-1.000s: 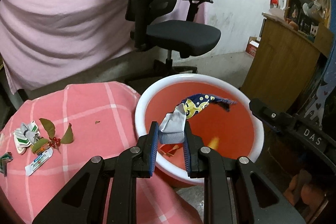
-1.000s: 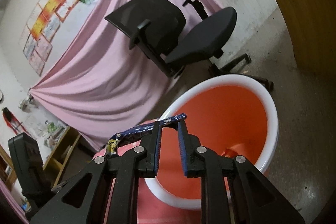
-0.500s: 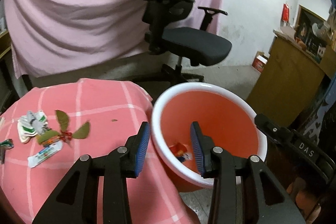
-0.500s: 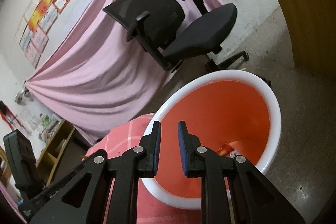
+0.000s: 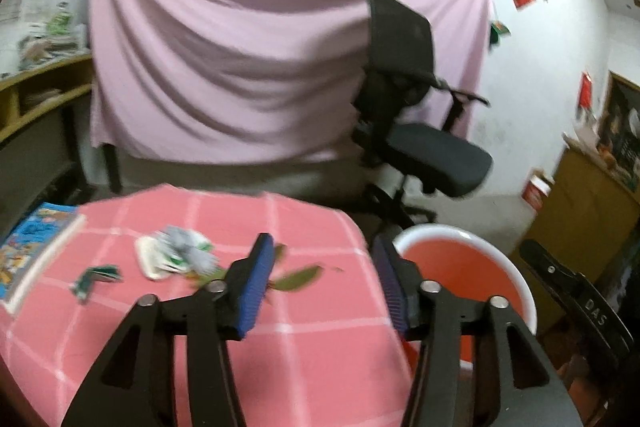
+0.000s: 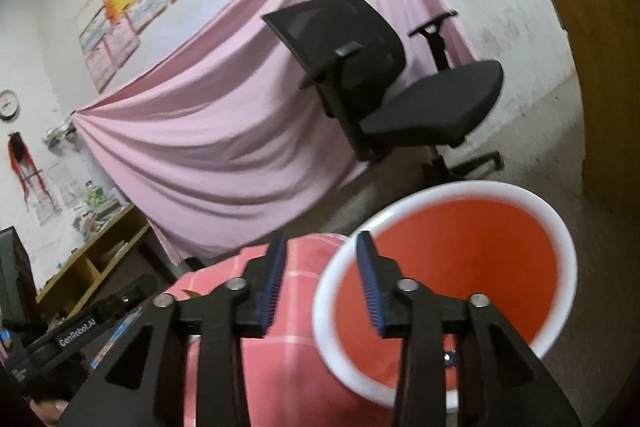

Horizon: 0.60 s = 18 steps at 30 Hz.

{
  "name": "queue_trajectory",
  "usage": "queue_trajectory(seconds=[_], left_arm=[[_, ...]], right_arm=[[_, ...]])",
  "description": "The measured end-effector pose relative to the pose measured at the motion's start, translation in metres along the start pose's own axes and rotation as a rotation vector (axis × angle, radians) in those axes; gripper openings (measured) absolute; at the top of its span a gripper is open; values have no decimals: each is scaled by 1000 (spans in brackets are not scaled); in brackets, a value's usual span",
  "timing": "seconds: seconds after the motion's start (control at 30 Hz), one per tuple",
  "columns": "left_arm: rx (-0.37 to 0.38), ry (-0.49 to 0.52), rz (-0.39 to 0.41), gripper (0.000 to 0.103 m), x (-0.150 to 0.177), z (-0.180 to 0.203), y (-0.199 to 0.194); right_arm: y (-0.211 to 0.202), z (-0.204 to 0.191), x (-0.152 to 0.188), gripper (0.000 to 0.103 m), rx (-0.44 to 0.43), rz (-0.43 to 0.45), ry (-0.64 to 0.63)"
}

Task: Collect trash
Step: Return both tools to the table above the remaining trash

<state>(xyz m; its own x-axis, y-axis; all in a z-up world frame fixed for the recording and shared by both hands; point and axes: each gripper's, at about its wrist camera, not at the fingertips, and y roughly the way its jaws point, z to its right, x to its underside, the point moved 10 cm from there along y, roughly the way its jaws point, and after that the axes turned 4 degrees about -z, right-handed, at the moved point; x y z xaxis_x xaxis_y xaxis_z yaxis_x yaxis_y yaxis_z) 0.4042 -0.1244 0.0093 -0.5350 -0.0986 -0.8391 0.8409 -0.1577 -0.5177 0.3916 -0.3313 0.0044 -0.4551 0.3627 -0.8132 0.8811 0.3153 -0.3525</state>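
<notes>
My left gripper [image 5: 324, 279] over the pink checked tablecloth [image 5: 320, 359], jaws opening, empty; wrappers [image 5: 176, 255] beyond. My right gripper [image 6: 320, 279] at the orange basin [image 6: 460, 267], jaws opening, empty.

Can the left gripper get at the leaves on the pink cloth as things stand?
Probably yes: the left gripper is empty, its jaws opening, and the leaves lie just ahead with nothing visibly in between.

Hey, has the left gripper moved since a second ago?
Yes. The left gripper, then over the basin, now sits leftward over the tablecloth, jaws opening and empty.
</notes>
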Motion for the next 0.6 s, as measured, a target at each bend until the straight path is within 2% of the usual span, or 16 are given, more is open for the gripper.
queue_trajectory(seconds=[0.17,0.23,0.27,0.3,0.37,0.43,0.5,0.53,0.6], left_arm=[[-53,-15,111,54,-11,-41,-34],[-77,-12,143,54,-14,-54,-44],[-88,-10,159,55,-14,-62,-50],[-95,-11,170,59,-15,-68,-54],[-114,-18,199,62,-16,-82,-61],[-129,-28,225,67,-15,-95,-69],[-142,-40,256,92,-14,-109,-76],[-145,-47,272,100,-13,-116,-80],[-156,-70,304,102,-9,-132,-90]], right_arm=[[3,-40,-1,55,-8,55,-90],[3,-57,-1,64,-13,88,-125],[2,-64,-2,74,-17,109,-135],[1,-70,-2,78,-22,128,-142],[0,-83,-2,79,-39,158,-158],[0,-95,-2,87,-51,186,-172],[-1,-105,0,103,-59,212,-180],[-2,-109,1,103,-65,224,-187],[-2,-120,5,103,-70,232,-211]])
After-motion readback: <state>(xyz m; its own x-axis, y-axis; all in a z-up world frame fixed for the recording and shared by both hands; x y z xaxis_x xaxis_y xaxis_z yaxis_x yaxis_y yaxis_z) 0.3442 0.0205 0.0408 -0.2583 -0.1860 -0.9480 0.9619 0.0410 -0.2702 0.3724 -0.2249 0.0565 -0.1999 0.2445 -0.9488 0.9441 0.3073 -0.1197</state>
